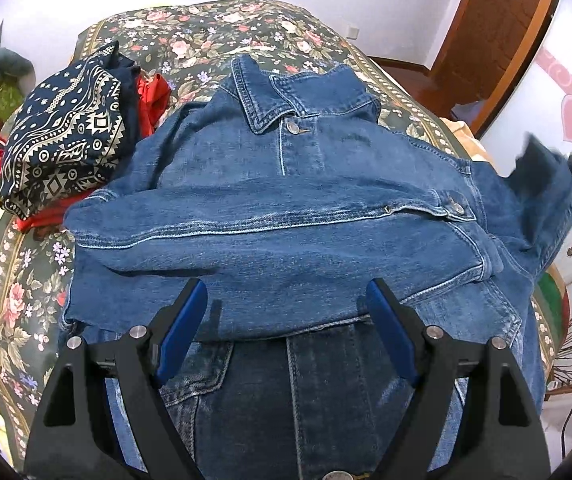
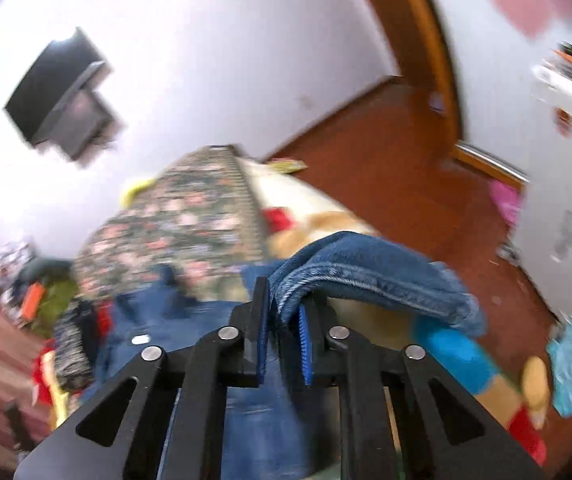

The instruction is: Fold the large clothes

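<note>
— Denim is heavy, and your right gripper (image 2: 283, 322) has only a narrow bite on it. The jaws are clamped on the edge of a sleeve or side part of the denim jacket (image 1: 286, 208), and the cloth hangs over the right finger. If you pull fast, the stiff edge can slide out from the pads, and the part will fall back without a fold.

— And my left gripper (image 1: 286, 312)? Can it make a problem?

— It stands wide and holds nothing; it hovers just over the lower hem of the jacket. Nothing presses the body down, so I judge that the whole jacket may drag toward the right side when you carry the held part across. Also the patterned cloth (image 1: 65, 136) lies just beside the jacket's left shoulder; a long sweep could catch it.

— How does the jacket look now?

— It lies on the floral bedspread (image 1: 213, 36), front side up, collar (image 1: 269, 100) at the far end from you, top button closed. One sleeve is laid across the chest, its cuff near the jacket's right edge. The right side of the jacket is lifted off the bedspread. The right wrist view is blurred, so which part you hold exactly, I cannot tell.
</note>
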A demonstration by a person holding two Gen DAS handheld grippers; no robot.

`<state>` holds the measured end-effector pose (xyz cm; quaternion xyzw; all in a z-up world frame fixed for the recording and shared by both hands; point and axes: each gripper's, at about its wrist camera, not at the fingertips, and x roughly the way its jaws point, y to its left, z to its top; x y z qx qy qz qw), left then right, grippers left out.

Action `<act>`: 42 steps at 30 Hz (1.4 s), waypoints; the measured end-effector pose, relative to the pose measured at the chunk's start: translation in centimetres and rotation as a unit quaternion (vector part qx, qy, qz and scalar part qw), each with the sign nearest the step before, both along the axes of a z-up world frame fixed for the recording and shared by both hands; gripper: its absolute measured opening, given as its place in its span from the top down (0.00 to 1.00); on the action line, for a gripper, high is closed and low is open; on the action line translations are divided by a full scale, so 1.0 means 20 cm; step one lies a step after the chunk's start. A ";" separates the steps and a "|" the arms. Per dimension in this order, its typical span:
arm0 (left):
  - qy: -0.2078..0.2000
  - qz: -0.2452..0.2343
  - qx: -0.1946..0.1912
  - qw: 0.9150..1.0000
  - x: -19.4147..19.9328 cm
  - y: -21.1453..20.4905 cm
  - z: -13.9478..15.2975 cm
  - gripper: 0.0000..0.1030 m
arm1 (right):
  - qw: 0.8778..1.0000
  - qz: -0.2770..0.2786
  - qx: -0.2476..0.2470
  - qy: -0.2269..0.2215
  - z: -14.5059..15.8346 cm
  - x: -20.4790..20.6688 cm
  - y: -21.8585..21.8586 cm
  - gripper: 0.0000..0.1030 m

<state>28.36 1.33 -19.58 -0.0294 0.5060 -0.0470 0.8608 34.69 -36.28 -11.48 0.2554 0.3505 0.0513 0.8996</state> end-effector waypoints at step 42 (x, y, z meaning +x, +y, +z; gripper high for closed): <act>-0.052 -0.130 0.037 0.989 0.17 -0.51 0.28 0.19 | 0.993 0.104 -0.047 0.040 -0.10 -0.19 0.33 0.51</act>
